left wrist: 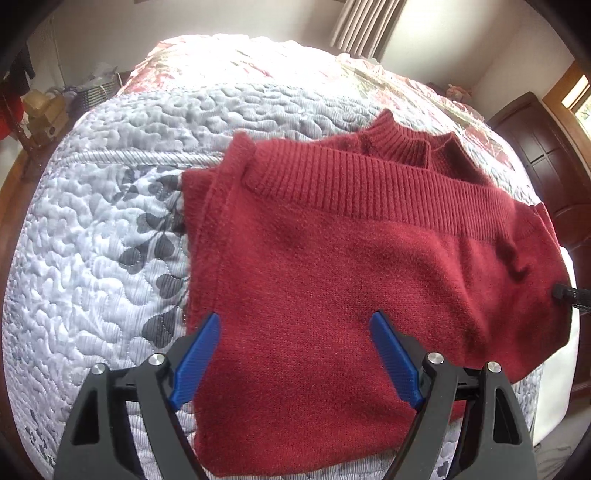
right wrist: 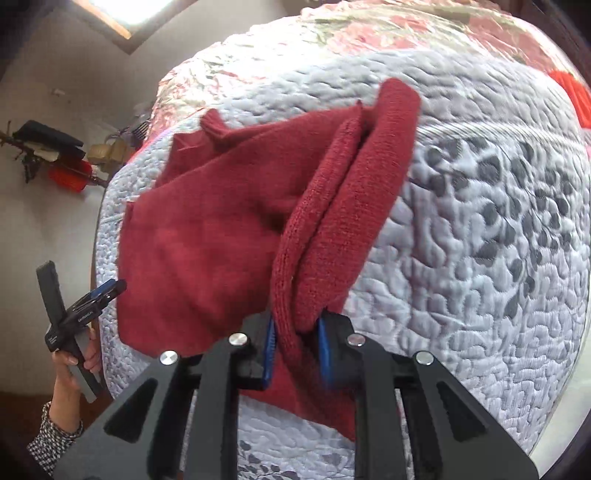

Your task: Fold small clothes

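Note:
A dark red knitted sweater (left wrist: 332, 266) lies partly folded on the grey quilted bedspread (left wrist: 110, 229), its ribbed hem doubled up toward the collar (left wrist: 399, 142). My left gripper (left wrist: 295, 325) hovers open over the sweater's near edge, blue pads (left wrist: 197, 360) spread wide with nothing between them. In the right wrist view my right gripper (right wrist: 297, 332) is shut on a bunched side of the red sweater (right wrist: 221, 236), lifting that thick fold (right wrist: 343, 206) off the bed. The left gripper (right wrist: 107, 291) shows there at far left, held by a hand (right wrist: 72, 365).
The bedspread (right wrist: 480, 240) reaches to a pink floral cover (left wrist: 229, 62) at the far end. An orange-red item (right wrist: 572, 96) lies at the right edge. A dark wooden cabinet (left wrist: 535, 147) stands right of the bed, boxes and clutter (left wrist: 44, 114) stand left, and curtains (left wrist: 365, 26) hang behind.

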Available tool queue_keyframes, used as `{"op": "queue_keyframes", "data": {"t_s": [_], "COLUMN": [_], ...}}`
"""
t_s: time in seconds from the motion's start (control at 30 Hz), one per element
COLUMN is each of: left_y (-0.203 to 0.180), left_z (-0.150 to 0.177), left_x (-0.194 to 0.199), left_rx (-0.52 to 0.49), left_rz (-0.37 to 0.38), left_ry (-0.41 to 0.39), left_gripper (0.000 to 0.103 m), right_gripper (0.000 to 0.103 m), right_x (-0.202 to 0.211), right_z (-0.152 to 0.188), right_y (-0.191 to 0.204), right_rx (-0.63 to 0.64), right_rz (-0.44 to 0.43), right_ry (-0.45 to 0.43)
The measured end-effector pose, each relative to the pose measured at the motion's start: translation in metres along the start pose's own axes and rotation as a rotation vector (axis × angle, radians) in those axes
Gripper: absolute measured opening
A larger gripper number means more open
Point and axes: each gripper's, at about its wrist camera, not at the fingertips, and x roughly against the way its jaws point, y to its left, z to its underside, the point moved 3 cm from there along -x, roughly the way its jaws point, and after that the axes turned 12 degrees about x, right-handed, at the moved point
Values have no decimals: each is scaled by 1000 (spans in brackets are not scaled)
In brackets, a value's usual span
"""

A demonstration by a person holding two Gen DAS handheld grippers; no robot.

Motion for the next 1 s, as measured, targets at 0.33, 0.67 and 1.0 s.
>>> {"op": "queue_keyframes", "data": {"t_s": [0.33, 0.67, 1.0], "left_y": [21, 14, -46], "left_z": [-9, -13, -28], "left_x": [20, 13, 2], "left_rx": [27, 50, 10], "left_rz": [20, 55, 169], "left_ry": [-26, -8, 33], "left_gripper": [83, 83, 83], "right_gripper": [18, 31, 54], "right_x": [-60, -117, -46], "right_z": [-32, -15, -6], "right_y": [123, 142, 149], "right_rx": [239, 301, 302], "right_rz": [21, 39, -97], "right_ry": [82, 165, 47]}}
